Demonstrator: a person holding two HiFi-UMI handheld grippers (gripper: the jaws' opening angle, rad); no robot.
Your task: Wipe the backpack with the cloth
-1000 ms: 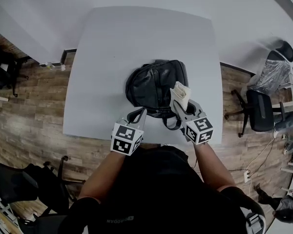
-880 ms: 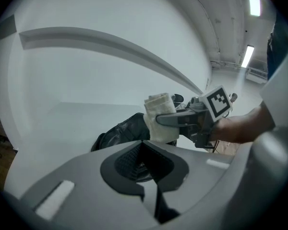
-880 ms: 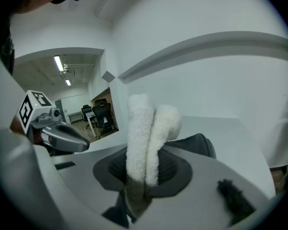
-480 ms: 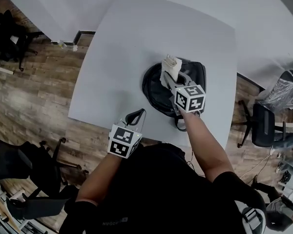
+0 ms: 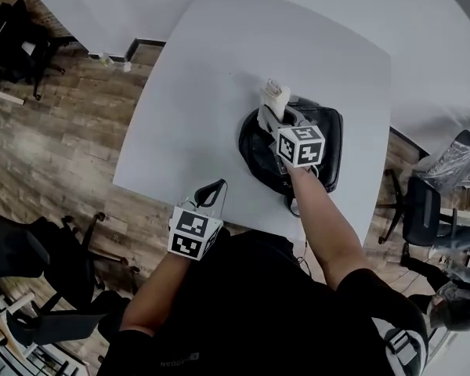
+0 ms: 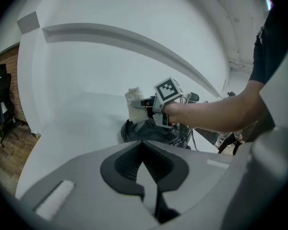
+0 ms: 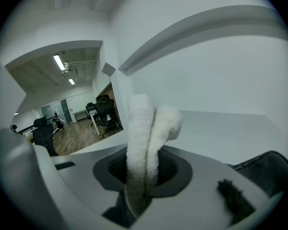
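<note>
Jaws of right gripper [image 5: 269, 116] pinch one cloth [image 5: 274, 95] beside one backpack [image 5: 329, 141]; left gripper [image 5: 211, 192] closed, empty.

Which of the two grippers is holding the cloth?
The right gripper, above the backpack: its jaws are shut on the white cloth. The left gripper is shut and empty.

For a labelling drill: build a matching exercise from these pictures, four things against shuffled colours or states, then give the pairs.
1 cloth
2 backpack
3 left hand-held gripper
4 table

A black, lying on the table
B empty, jaws together, at the near table edge
C white, clamped in the right hand-held gripper
D pale grey, bearing the backpack

Pairs: 1-C, 2-A, 3-B, 4-D
</note>
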